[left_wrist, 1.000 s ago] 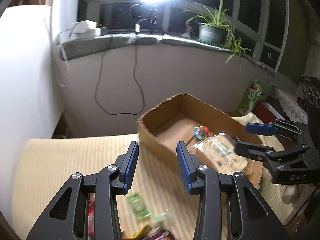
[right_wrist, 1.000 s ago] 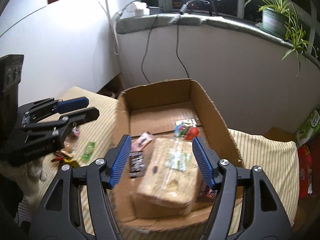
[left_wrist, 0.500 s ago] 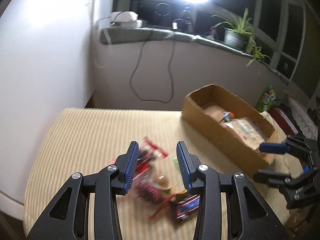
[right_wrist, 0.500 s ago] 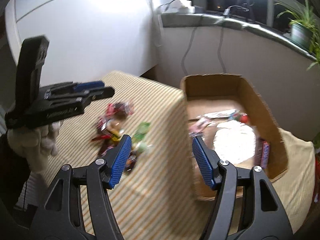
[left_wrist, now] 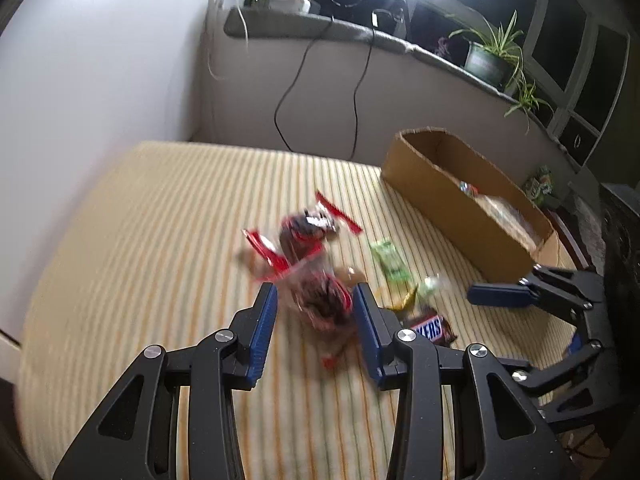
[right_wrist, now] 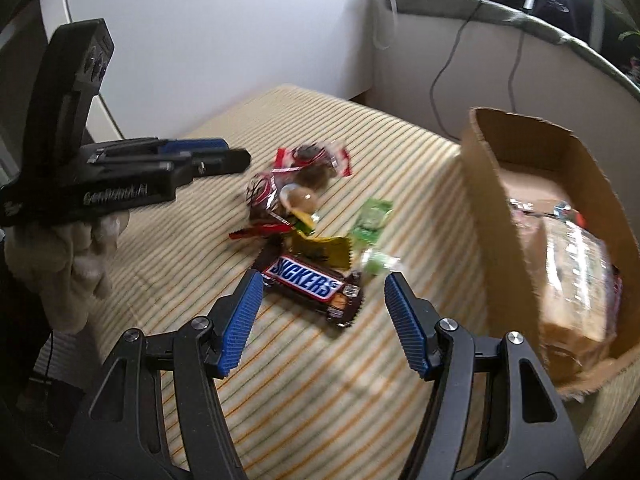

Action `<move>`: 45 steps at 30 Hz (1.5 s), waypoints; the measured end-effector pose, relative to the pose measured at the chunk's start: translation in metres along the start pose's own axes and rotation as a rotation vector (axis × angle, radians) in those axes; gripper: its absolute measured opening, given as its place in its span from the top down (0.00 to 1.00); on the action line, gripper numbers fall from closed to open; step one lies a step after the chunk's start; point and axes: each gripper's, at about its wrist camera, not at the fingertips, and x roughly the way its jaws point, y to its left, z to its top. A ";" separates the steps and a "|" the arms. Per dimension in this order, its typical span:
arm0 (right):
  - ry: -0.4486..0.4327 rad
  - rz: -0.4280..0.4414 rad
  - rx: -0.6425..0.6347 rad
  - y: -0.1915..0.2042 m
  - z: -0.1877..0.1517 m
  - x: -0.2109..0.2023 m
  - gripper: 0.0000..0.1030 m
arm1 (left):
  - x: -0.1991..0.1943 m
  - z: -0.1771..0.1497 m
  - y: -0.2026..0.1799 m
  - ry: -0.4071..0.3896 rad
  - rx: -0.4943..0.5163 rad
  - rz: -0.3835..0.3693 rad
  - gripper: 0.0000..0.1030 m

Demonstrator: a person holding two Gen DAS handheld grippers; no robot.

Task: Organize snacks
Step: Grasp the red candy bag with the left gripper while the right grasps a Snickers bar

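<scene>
Brown Snickers bar, green packet, and brown cardboard box on yellow-striped cloth.

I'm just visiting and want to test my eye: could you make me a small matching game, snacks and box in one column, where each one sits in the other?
Things:
1. Snickers bar
2. green packet
3. wrapped loaf
4. cardboard box

Places:
A. inside the box
B. on the striped cloth, nearest the right gripper
C. at the right edge of the striped cloth
D. between the snack pile and the box

Pairs: 1-B, 2-D, 3-A, 4-C
</scene>
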 end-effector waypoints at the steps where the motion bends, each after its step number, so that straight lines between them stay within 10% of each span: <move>1: 0.008 0.003 -0.010 0.001 0.000 0.004 0.36 | 0.002 -0.001 0.000 0.005 -0.002 -0.004 0.63; 39: 0.140 0.031 -0.174 0.024 0.009 0.055 0.46 | 0.034 0.002 0.003 0.052 -0.040 0.020 0.56; 45: 0.141 0.035 -0.183 0.032 0.011 0.059 0.67 | 0.035 0.001 0.007 0.045 -0.059 0.013 0.63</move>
